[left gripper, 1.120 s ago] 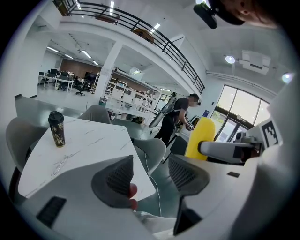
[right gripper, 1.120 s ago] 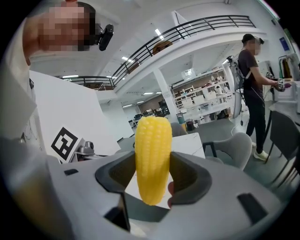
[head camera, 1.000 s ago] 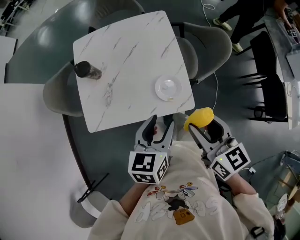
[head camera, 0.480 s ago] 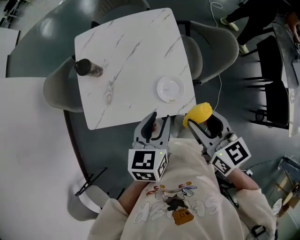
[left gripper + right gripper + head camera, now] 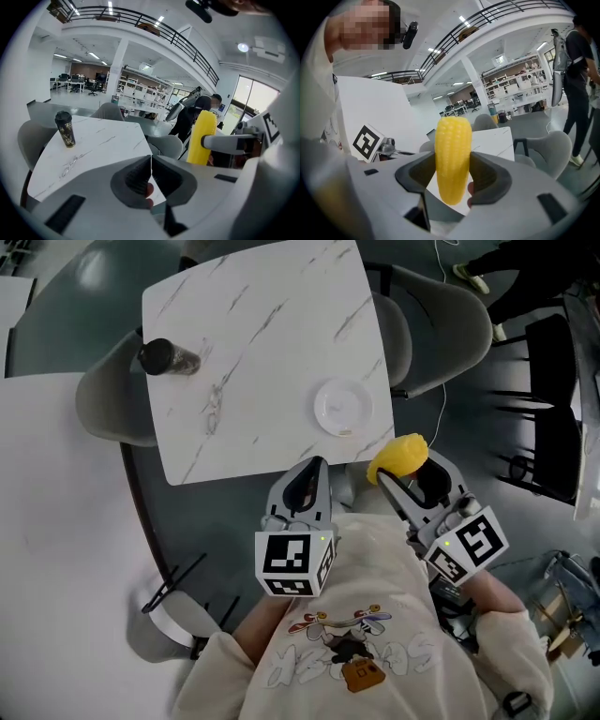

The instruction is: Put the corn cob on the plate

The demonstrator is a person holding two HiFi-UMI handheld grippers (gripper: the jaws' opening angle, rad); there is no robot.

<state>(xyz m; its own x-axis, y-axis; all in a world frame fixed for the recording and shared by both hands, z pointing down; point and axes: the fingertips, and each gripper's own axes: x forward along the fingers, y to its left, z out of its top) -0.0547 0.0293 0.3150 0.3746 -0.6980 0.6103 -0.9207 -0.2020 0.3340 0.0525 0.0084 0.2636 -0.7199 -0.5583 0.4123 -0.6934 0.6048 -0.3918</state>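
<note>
At right gripper (image 5: pixel 452 172), between jaws — corn cob (image 5: pixel 452 150)

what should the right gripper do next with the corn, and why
Probably carry the corn cob forward and left, over the table edge toward the plate: the right gripper is shut on it upright, but it hangs just off the table's near corner, short of the plate.

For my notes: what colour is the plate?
White; the plate shows best in the head view.
</note>
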